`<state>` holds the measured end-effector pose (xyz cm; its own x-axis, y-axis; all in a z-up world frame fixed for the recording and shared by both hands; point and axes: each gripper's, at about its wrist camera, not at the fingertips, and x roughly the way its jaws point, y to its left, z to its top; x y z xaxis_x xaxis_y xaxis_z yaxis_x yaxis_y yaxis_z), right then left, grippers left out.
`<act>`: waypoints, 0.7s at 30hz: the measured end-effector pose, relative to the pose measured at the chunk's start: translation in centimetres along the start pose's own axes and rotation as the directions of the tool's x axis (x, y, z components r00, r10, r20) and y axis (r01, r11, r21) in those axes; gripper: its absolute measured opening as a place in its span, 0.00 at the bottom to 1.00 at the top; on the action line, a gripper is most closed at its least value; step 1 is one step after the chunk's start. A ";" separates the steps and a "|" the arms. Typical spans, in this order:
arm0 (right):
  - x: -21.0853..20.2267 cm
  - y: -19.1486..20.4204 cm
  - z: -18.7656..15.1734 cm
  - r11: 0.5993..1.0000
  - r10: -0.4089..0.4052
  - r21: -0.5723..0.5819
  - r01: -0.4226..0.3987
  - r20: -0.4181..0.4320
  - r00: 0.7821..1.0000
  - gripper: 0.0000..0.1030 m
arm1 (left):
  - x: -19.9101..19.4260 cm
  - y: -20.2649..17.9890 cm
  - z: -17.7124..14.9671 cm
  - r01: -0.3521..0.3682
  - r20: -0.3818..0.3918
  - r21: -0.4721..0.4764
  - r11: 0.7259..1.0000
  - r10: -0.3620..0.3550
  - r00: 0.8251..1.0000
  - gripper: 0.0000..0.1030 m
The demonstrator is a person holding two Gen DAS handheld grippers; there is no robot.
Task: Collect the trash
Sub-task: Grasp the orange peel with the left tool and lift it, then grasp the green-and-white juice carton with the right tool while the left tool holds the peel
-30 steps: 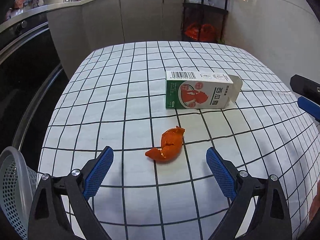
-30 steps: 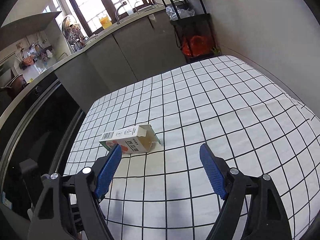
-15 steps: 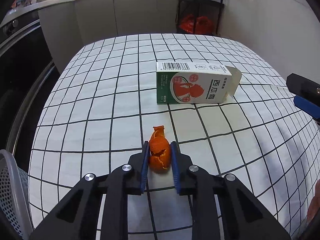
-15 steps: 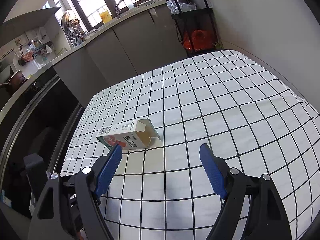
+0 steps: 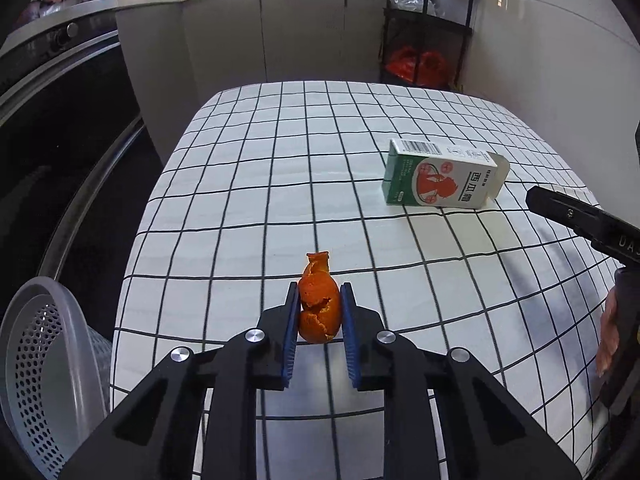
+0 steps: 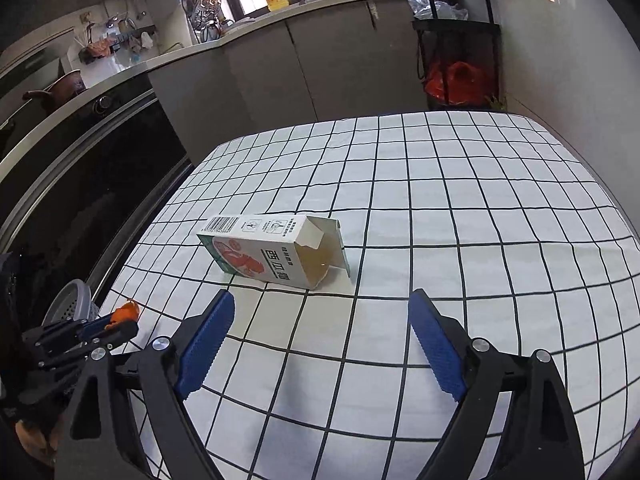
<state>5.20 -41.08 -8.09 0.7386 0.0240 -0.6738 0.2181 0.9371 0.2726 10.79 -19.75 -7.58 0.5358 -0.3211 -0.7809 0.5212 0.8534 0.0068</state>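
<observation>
So far, with the basket (image 5: 48,360) left of it, my left gripper (image 5: 319,316) clamps the orange peel (image 5: 318,304); my right gripper (image 6: 320,344), jaws opening and empty, faces the carton (image 6: 276,250) lying just ahead, uncollected.

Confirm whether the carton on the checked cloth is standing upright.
No. In the right wrist view the carton lies on its side on the checked cloth, its torn-open end facing the camera.

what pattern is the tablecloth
White with a black grid of squares, on the tablecloth; clearest in the right wrist view.
</observation>
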 end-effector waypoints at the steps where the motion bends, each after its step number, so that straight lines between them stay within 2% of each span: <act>1: 0.4 -0.2 0.1 1.000 0.014 -0.005 -0.014 -0.006 1.000 0.85 | 0.0 0.3 -0.1 -0.004 -0.006 -0.005 1.000 0.004 1.000 0.19; 9: 3.3 -0.6 1.6 0.993 0.049 -0.110 -0.052 -0.034 0.998 0.85 | -0.3 1.6 -0.4 -0.016 -0.018 -0.026 1.000 0.015 1.000 0.19; 21: 5.9 -0.6 3.5 0.971 0.120 -0.194 -0.138 -0.104 0.987 0.85 | -1.0 0.8 -0.2 0.009 -0.011 -0.015 1.000 -0.009 1.000 0.20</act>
<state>11.67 -42.69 -9.88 0.6887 0.1724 -0.7043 -0.0143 0.9744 0.2245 10.52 -18.71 -6.97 0.5239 -0.3246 -0.7875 0.5164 0.8563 -0.0095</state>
